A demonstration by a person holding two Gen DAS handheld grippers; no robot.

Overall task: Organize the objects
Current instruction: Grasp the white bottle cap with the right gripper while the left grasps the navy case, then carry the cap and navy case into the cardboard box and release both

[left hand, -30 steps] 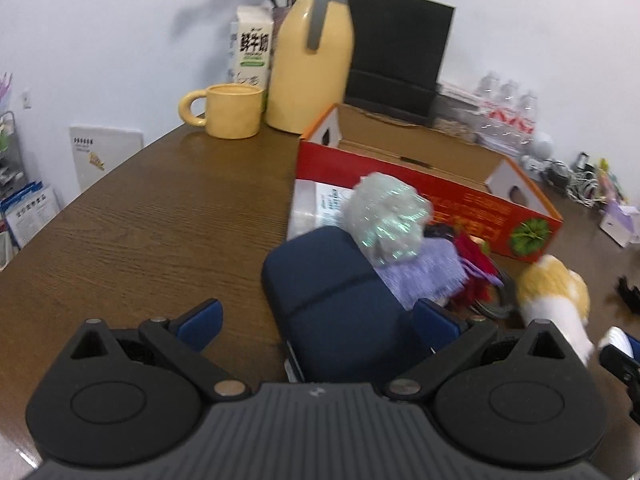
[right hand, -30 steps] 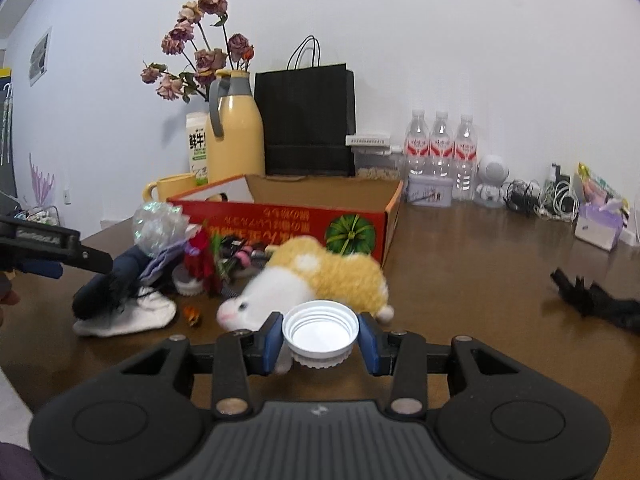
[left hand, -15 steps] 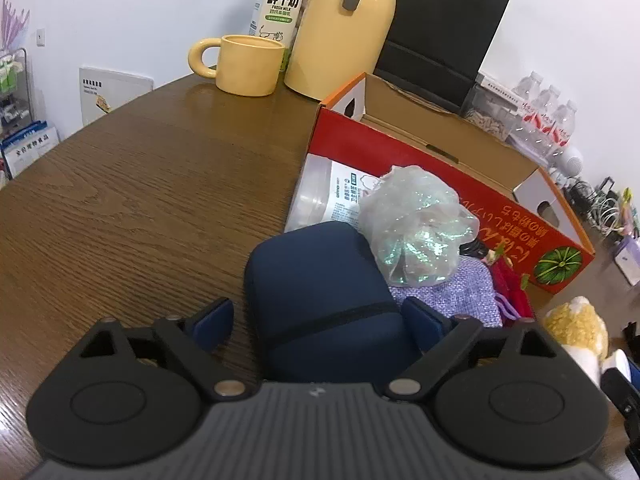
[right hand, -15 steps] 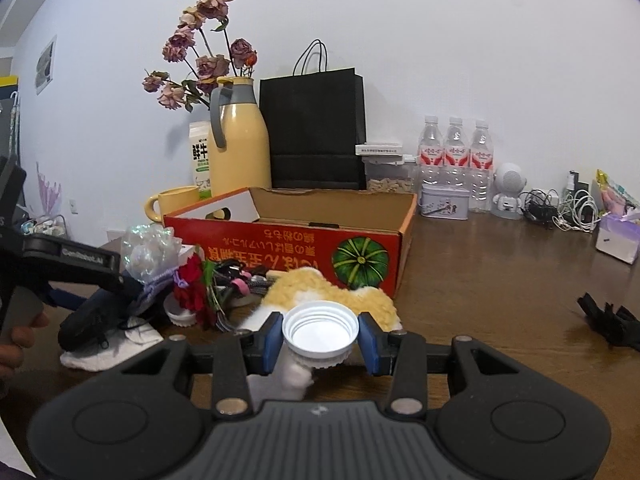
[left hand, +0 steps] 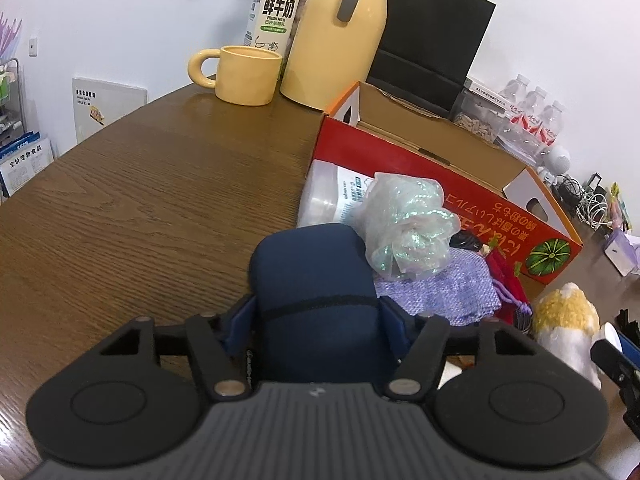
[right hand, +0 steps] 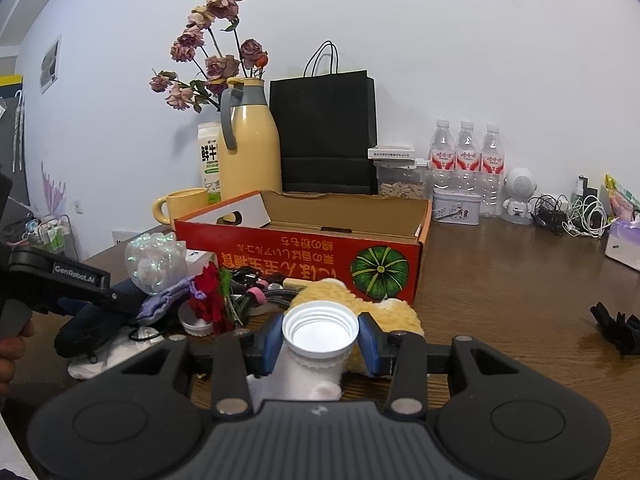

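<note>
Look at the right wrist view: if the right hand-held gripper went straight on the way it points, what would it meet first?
Probably the yellow-and-white plush toy lying just ahead of the right hand-held gripper and the white cap it holds; behind that stands the red cardboard box. Depth is hard to judge.

Both wrist views face the red box (left hand: 440, 184) (close, low).

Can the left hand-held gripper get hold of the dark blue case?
Probably yes. The left hand-held gripper already has its blue pads against both sides of the dark blue case, its jaws having just been closing. The iridescent plastic bundle leans on the case's far corner only.
</note>
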